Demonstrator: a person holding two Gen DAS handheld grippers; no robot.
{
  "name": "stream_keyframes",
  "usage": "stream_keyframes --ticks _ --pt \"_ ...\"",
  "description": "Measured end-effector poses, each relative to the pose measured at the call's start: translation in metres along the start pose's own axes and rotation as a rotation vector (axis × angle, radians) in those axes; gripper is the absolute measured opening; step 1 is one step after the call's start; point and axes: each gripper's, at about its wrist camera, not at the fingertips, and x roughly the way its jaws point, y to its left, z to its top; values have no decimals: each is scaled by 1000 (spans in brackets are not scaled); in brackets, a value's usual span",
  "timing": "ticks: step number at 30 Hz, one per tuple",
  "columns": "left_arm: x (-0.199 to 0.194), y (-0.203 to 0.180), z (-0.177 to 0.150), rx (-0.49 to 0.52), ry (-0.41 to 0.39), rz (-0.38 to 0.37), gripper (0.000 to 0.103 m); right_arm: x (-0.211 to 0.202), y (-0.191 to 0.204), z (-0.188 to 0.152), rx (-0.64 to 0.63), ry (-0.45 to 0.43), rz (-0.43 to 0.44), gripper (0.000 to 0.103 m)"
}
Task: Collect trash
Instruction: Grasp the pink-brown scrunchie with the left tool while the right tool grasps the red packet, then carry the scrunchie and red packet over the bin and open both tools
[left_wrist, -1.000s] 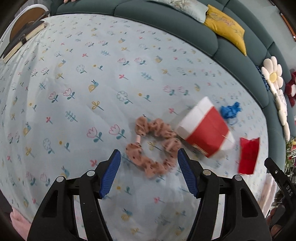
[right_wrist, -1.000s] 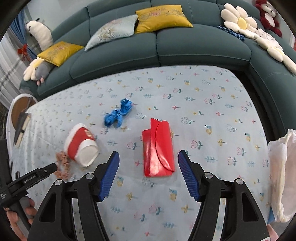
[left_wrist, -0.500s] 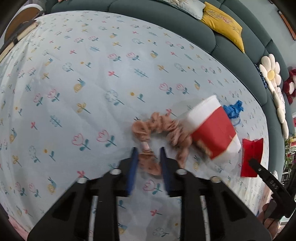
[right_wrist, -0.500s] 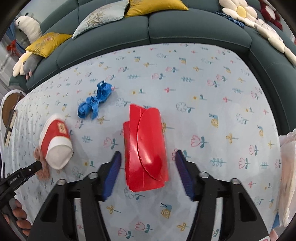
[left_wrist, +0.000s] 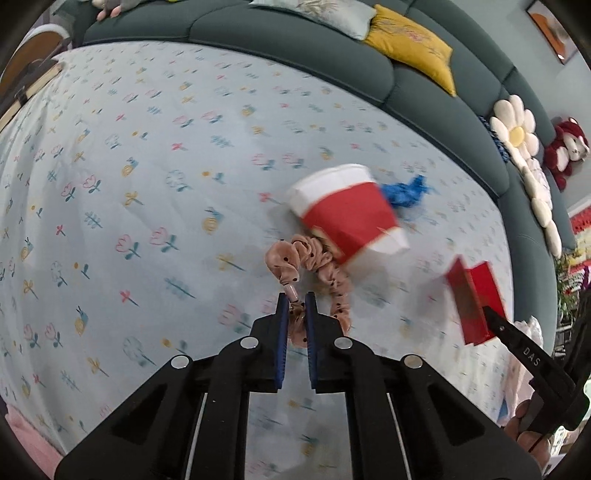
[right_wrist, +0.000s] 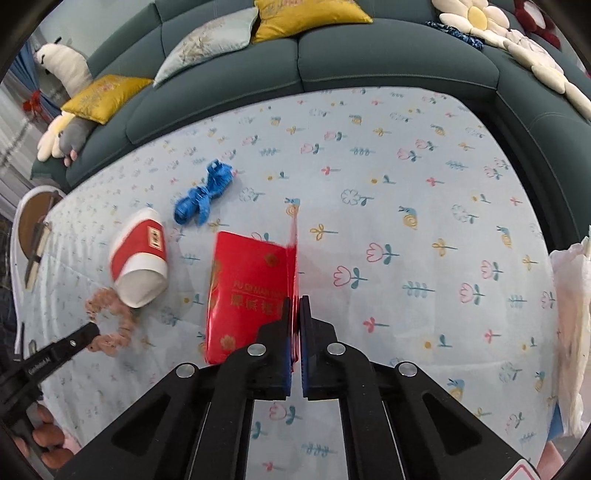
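Both grippers closed since earlier frame: left gripper (left_wrist: 295, 301) clamped on scrunchie (left_wrist: 314, 258), right gripper (right_wrist: 294, 304) on red envelope (right_wrist: 251, 288) flap (thin edge). Risk: flap slipping free.

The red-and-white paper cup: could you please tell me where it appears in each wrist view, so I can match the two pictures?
Left wrist view: the red-and-white paper cup lies on its side, right of centre, just beyond the pink scrunchie.
Right wrist view: the cup lies at mid-left, left of the red envelope.
Shared landmark: the blue crumpled scrap beside the cup.
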Motion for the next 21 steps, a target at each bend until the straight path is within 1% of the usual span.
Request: stream_keyframes --ticks 8,9,13,17,21 --pt "-26 -61 -11 99 -37 -51 9 -44 -8 -7 3 -70 34 2" --pt "-30 -65 -13 109 -40 -57 8 -51 -11 -8 6 -80 39 1" --pt "-44 -100 -20 164 -59 -85 8 -73 -22 -11 17 -113 53 1" --pt "-57 -128 -29 210 -73 -109 8 -94 -34 -16 19 -152 50 1" --pt "-67 -159 -38 262 -84 -127 8 -118 -54 -17 44 -201 48 1"
